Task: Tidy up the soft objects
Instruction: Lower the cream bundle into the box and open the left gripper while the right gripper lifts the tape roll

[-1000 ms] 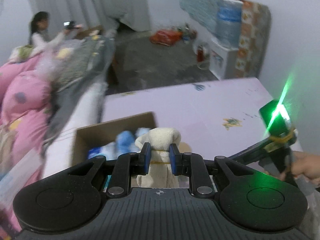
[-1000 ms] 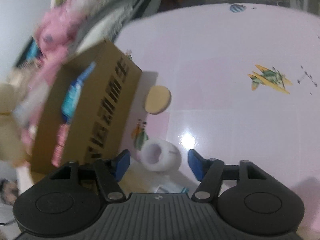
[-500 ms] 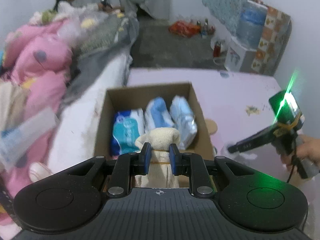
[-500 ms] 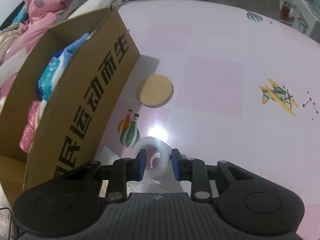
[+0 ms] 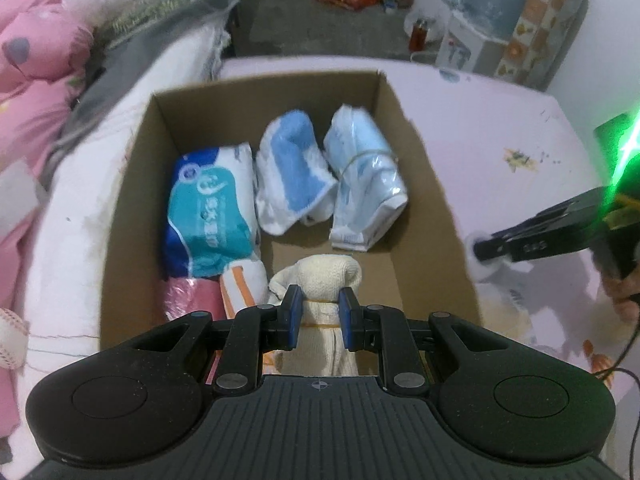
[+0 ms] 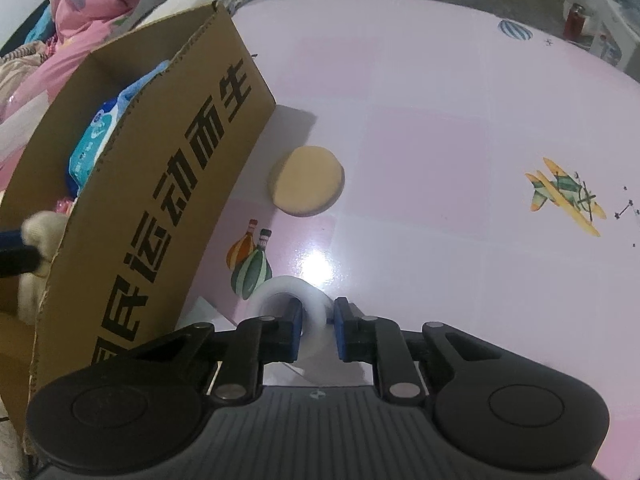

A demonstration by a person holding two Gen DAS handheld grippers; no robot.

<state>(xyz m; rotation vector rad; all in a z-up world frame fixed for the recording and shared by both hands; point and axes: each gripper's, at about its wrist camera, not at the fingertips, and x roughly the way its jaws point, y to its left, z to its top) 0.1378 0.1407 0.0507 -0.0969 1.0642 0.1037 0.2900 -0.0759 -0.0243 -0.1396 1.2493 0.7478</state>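
Note:
My left gripper [image 5: 319, 317] is shut on a cream rolled cloth [image 5: 325, 280] tied with a rubber band, held over the near end of an open cardboard box [image 5: 412, 152]. The box holds a teal tissue pack [image 5: 208, 220], a blue-and-white cloth [image 5: 292, 188], a clear bag of blue items [image 5: 366, 196], an orange-striped cloth [image 5: 244, 286] and a pink pack [image 5: 188, 300]. My right gripper [image 6: 317, 325] is shut on a white roll [image 6: 316, 312] on the pink table, just right of the box [image 6: 168, 184]. The cream cloth also shows in the right wrist view [image 6: 40, 236].
A round tan sponge [image 6: 307, 186] lies on the pink table [image 6: 460, 160] beside the box's right wall. A flat white packet [image 6: 208, 316] lies under the roll. A bed with pink bedding [image 5: 36, 60] is left of the box. A water dispenser [image 5: 492, 4] stands far right.
My left gripper has moved forward and down over the box with the cream cloth. My right gripper has closed on the white roll.

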